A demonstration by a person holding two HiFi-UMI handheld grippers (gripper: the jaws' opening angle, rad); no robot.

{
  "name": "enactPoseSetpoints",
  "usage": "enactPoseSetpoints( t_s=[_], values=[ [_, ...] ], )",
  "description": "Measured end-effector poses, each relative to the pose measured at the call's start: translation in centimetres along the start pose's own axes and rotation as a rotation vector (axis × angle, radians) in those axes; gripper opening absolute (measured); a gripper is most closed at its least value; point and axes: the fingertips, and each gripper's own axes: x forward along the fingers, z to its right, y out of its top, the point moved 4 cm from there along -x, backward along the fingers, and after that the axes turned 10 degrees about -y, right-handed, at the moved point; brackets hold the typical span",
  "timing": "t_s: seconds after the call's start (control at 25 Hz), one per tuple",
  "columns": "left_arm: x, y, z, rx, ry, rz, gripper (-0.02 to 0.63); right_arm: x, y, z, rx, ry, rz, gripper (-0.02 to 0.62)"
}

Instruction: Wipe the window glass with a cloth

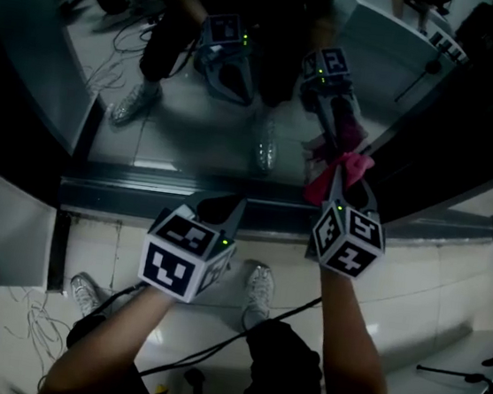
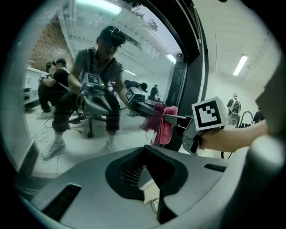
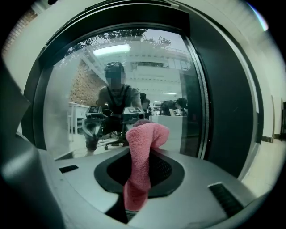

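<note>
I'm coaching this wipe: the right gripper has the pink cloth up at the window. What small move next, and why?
Probably slide the right gripper leftward along the window glass: its jaws are shut on the pink cloth, which seems to touch the pane beside the dark frame.

A white sneaker [image 1: 259, 293] is standing on the pale tiled floor [image 1: 449, 288], behind and between the left claw [image 1: 223, 207] and the right claw [image 1: 344, 188]. A black cable [image 1: 239, 332] is trailing across the tiles behind both. A ceiling strip light [image 2: 240, 65] is glowing above the right claw.
</note>
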Motion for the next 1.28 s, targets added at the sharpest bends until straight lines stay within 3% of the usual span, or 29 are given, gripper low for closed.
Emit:
enactPoseSetpoints(
  t_s=[0.8, 1.28],
  values=[
    [-10.2, -2.2, -7.0, -0.116, 0.153, 0.052, 0.000, -2.5, 0.3, -13.4, -0.008, 0.128, -0.025, 0.072],
    [-17.0, -4.5, -11.6, -0.167, 0.267, 0.085, 0.000, -4.5, 0.2, -23.7, -0.047, 0.270, -0.031, 0.072]
  ],
)
